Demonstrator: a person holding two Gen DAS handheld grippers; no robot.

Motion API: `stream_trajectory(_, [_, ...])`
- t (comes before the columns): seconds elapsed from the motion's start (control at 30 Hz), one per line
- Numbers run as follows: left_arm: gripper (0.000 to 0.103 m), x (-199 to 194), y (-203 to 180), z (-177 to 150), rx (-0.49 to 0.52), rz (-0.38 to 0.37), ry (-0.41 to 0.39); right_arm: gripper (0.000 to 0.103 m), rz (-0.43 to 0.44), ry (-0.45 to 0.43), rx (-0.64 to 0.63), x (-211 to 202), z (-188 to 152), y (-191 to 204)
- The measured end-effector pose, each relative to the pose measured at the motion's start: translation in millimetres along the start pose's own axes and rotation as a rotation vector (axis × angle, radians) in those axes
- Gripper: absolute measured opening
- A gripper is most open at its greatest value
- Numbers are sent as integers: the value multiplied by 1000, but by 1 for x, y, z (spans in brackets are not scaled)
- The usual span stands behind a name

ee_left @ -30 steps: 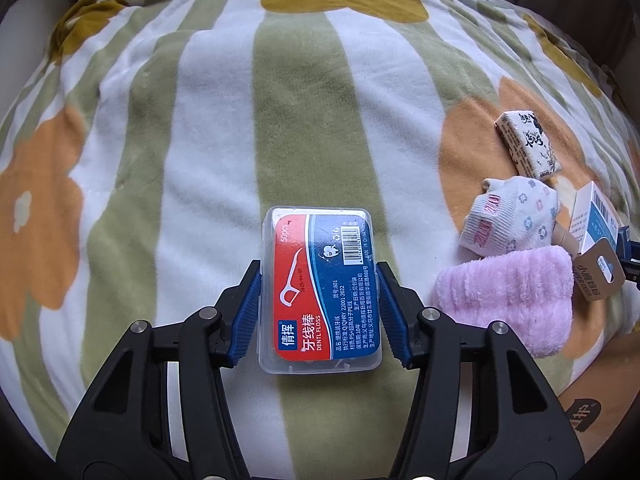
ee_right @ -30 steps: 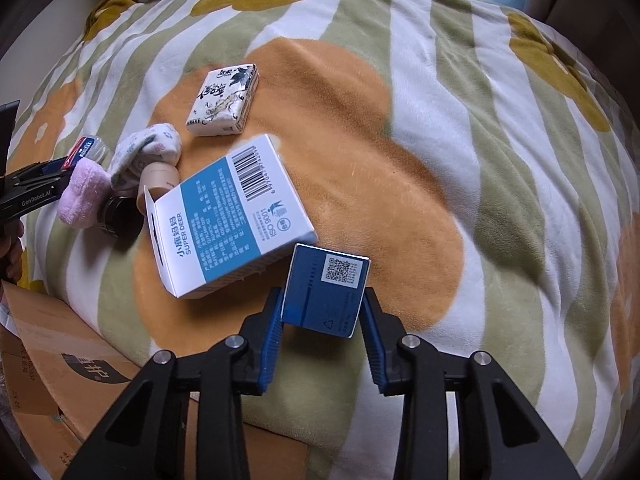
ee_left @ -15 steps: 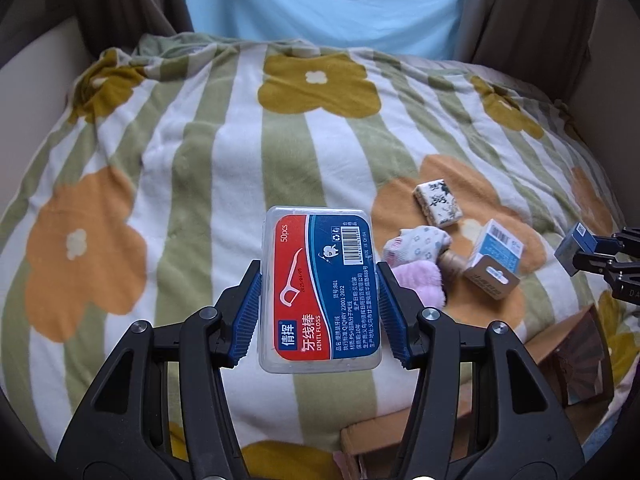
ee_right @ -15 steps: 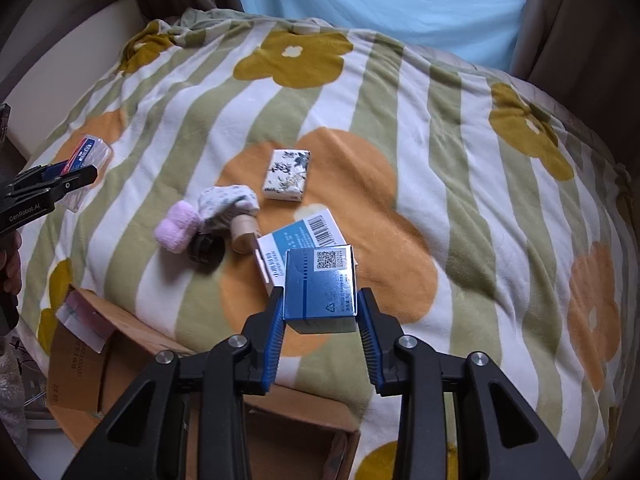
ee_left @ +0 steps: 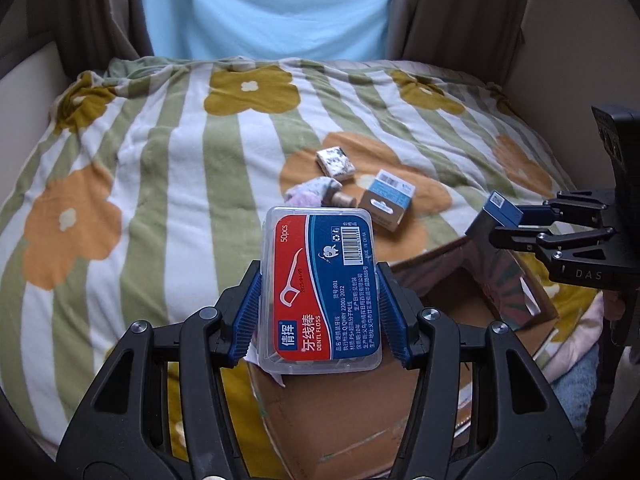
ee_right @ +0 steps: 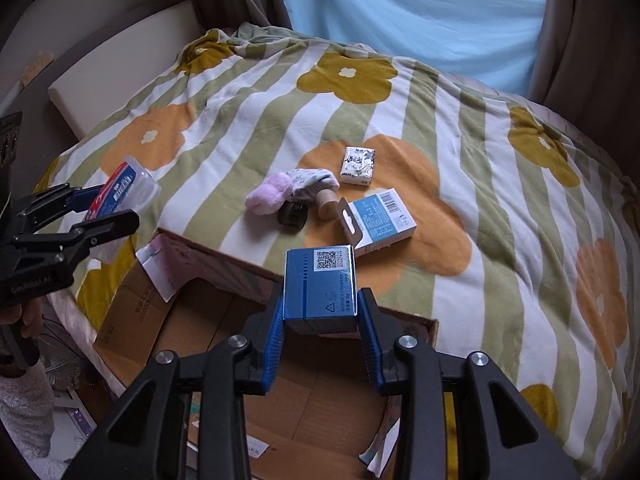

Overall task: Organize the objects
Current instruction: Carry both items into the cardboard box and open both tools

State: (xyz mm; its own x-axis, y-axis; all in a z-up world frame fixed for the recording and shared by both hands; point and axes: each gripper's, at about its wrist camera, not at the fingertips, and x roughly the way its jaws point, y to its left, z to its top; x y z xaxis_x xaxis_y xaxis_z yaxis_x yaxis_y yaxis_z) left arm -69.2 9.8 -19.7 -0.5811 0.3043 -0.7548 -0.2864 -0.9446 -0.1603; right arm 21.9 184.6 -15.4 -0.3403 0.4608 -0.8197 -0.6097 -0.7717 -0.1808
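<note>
Striped blanket [ee_right: 248, 120]: green-and-white fleece with orange and mustard flowers, covering the bed.
Cardboard box [ee_right: 224, 320]: open, at the bed's near edge, below both hand-held grippers.
Left hand-held gripper [ee_left: 318, 300]: closed on the dental floss case [ee_left: 318, 280], held in the air above the box's edge.
Right hand-held gripper [ee_right: 320, 316]: closed on the small blue box [ee_right: 320, 286], over the box's opening.
Loose items: blue-white carton [ee_right: 380, 220], tissue pack [ee_right: 358, 166], pink cloth [ee_right: 268, 198], lying on the blanket beyond the box.

Cardboard box [ee_right: 224, 320] before the bed [ee_right: 500, 208] — tissue pack [ee_right: 357, 167] perhaps farthest back.
</note>
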Motion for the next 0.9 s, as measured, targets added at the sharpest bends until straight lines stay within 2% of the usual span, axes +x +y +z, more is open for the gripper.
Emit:
stream_trajectory(0.17, [51, 13, -24, -34, 49, -16, 62, 32, 24, 47, -33, 11, -28, 13])
stream_trajectory(0.3, [51, 29, -38, -60, 85, 15, 113, 32, 34, 95, -39, 29, -48, 17])
stream_trajectory(0.4, [51, 40, -40, -71, 76, 0, 149, 32, 44, 126, -33, 42, -60, 17])
stream_trajectory(0.6, [51, 53, -44, -83, 91, 10, 188, 32, 41, 176, -22, 61, -73, 16])
stream_trajectory(0.9, [51, 53, -47, -79, 113, 5, 201, 32, 39, 188, -16, 62, -68, 16])
